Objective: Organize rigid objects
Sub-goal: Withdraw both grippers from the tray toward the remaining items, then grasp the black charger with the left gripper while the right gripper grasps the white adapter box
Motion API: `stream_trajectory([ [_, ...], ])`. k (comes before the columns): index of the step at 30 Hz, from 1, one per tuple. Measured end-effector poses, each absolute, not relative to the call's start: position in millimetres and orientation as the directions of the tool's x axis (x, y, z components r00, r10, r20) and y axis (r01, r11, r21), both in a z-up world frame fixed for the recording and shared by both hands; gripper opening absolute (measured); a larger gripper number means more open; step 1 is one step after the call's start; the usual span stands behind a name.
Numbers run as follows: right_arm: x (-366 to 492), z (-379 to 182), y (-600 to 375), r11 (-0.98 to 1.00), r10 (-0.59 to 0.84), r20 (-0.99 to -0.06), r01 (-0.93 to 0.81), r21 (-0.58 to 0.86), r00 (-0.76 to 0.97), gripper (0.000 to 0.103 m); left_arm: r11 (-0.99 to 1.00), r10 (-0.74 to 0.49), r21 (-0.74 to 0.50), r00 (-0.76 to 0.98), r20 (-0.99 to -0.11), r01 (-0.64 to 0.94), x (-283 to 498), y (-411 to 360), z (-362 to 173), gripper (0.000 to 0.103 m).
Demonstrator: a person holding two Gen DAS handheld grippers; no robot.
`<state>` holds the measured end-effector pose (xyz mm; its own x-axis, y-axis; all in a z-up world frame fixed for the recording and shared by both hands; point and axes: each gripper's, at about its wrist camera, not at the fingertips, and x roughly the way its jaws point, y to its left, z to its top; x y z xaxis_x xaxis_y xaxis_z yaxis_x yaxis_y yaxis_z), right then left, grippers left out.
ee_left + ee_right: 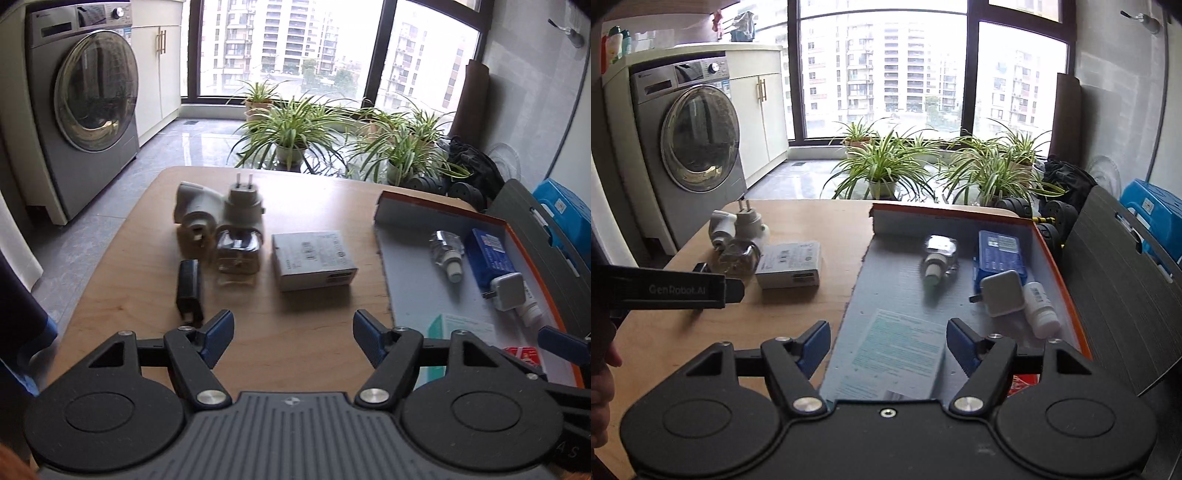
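we logged a wooden table point(314, 192) with an orange-rimmed tray point(1058, 251) on its right side; all places below were taken from that tray.

inside the tray:
- a clear bottle point(938, 258) with a white cap, lying near the far wall.
- a blue box point(999, 251), just right of the bottle.
- a white charger point(1003, 293), resting against the near end of the blue box.
- a small white tube point(1041, 308), just right of the charger, beside the tray's right wall.
- a pale teal printed sheet point(897, 350), flat on the near floor of the tray.
- something red point(524, 356) at the near right corner; we could not tell what it was.

left of the tray, on the bare table:
- a grey carton point(314, 260), nearest the tray.
- a plug-in vaporiser point(242, 236) with its clear bottle and prongs up, left of the carton.
- a second white plug-in unit point(194, 218), touching the vaporiser on its left.
- a small black adapter point(190, 290), lying nearer to us than the vaporiser.

claws:
- left gripper point(293, 339): over the bare table left of the tray, jaws apart, nothing between them.
- right gripper point(888, 347): over the tray's near end above the sheet, jaws apart, holding nothing.
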<state>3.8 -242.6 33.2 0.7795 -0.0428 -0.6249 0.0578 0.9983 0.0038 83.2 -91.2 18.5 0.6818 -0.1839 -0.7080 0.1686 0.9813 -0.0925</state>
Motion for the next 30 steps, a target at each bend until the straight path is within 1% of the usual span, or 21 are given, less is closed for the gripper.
stream_trajectory([
  [5, 16.9, 28.1, -222.5, 1.000, 0.003, -0.638, 0.014, 0.021, 0.770, 0.083, 0.991, -0.130, -0.099, 0.672, -0.729, 0.085, 86.8, -54.9, 10.1, 0.073],
  [10, 27.5, 25.5, -208.3, 0.999, 0.033, -0.644, -0.021, 0.027, 0.765, 0.083, 0.994, -0.108, -0.100, 0.667, -0.737, 0.049, 88.8, -35.7, 5.7, 0.073],
  [16, 36.7, 22.5, -201.4, 0.999, 0.048, -0.652, -0.043, 0.024, 0.757, 0.083, 0.995, -0.094, -0.099, 0.661, -0.745, 0.030, 97.3, -26.1, -3.9, 0.077],
  [21, 46.9, 16.4, -202.6, 0.998, 0.063, -0.665, -0.059, 0.030, 0.744, 0.083, 0.995, -0.091, -0.097, 0.651, -0.753, 0.027, 111.1, -22.5, -14.6, 0.077],
  [25, 61.8, 14.2, -202.3, 0.994, 0.089, -0.674, -0.110, 0.012, 0.733, 0.083, 0.995, -0.097, -0.090, 0.651, -0.753, 0.045, 122.3, -24.1, -19.8, 0.077],
  [28, 76.0, 13.1, -203.8, 0.992, 0.097, -0.678, -0.122, 0.010, 0.729, 0.085, 0.995, -0.094, -0.082, 0.654, -0.751, 0.048, 129.8, -25.0, -25.5, 0.077],
  [30, 90.0, 9.3, -206.8, 0.992, 0.118, -0.689, -0.118, 0.047, 0.715, 0.087, 0.995, -0.094, -0.087, 0.650, -0.754, 0.043, 134.1, -23.9, -29.1, 0.077],
])
